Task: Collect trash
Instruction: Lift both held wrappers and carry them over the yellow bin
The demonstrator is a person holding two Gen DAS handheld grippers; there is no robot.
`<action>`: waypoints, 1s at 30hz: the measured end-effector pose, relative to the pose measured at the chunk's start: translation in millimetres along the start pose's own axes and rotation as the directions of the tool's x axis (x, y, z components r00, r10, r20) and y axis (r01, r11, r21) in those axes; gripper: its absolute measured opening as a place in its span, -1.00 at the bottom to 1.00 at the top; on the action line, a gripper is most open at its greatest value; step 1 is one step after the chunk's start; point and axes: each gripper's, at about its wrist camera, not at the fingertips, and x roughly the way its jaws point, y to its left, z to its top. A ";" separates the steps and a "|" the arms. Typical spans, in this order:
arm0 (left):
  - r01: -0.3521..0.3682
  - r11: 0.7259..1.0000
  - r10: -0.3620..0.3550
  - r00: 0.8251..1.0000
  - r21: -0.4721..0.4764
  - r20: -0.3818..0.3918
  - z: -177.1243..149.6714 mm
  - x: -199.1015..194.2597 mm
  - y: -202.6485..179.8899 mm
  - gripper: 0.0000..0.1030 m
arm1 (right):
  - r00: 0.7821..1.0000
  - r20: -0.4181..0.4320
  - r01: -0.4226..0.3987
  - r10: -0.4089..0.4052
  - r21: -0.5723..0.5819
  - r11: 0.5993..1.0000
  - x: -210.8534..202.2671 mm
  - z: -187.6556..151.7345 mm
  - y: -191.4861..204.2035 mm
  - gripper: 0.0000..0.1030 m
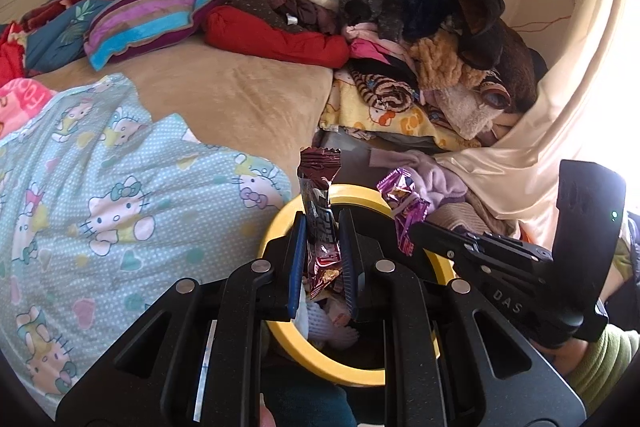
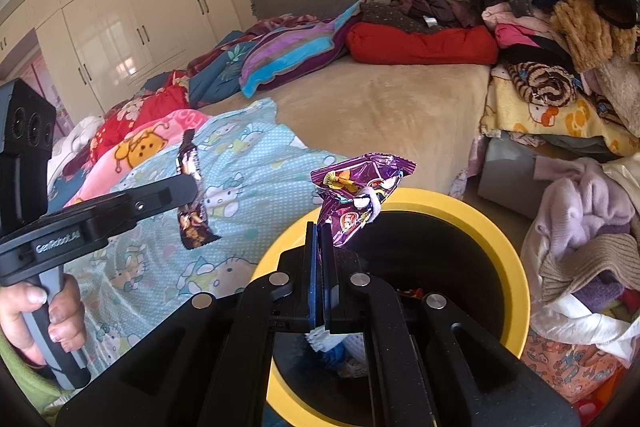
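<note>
we find the left gripper (image 1: 323, 227) clenched on a dark brown wrapper (image 1: 320, 203), held upright over the yellow-rimmed bin (image 1: 360, 371). the right gripper (image 2: 321, 239) is clenched on a crumpled purple wrapper (image 2: 356, 199), also above the bin's (image 2: 516, 267) open mouth. the two wrappers hang near each other without touching. we note earlier rubbish lying at the bottom of the bin. the bin stands just beside the bed (image 1: 224, 95), which carries a blue cartoon blanket (image 1: 100, 195) and a pile of clothes (image 1: 400, 7).
</note>
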 end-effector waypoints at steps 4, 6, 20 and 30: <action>0.008 1.000 -0.008 1.000 0.024 -0.008 -2.0 2.5 -9.8 -0.78 | 1.000 0.004 0.016 -0.016 0.022 1.000 -3.1 -1.7 -12.1 -0.95; 0.012 0.999 -0.011 1.000 0.033 -0.012 -3.3 3.6 -13.2 -0.78 | 1.000 0.005 0.026 -0.026 0.033 0.999 -4.1 -2.4 -18.9 -0.95; 0.040 0.995 -0.034 0.997 0.090 -0.065 -13.2 24.9 -39.6 -0.78 | 0.998 -0.007 0.057 -0.057 0.083 0.995 -3.9 -8.3 -50.3 -0.95; 0.053 0.992 -0.040 0.993 0.113 -0.112 -21.7 42.3 -49.9 -0.78 | 0.998 -0.033 0.060 -0.056 0.118 0.991 1.7 -14.7 -65.7 -0.95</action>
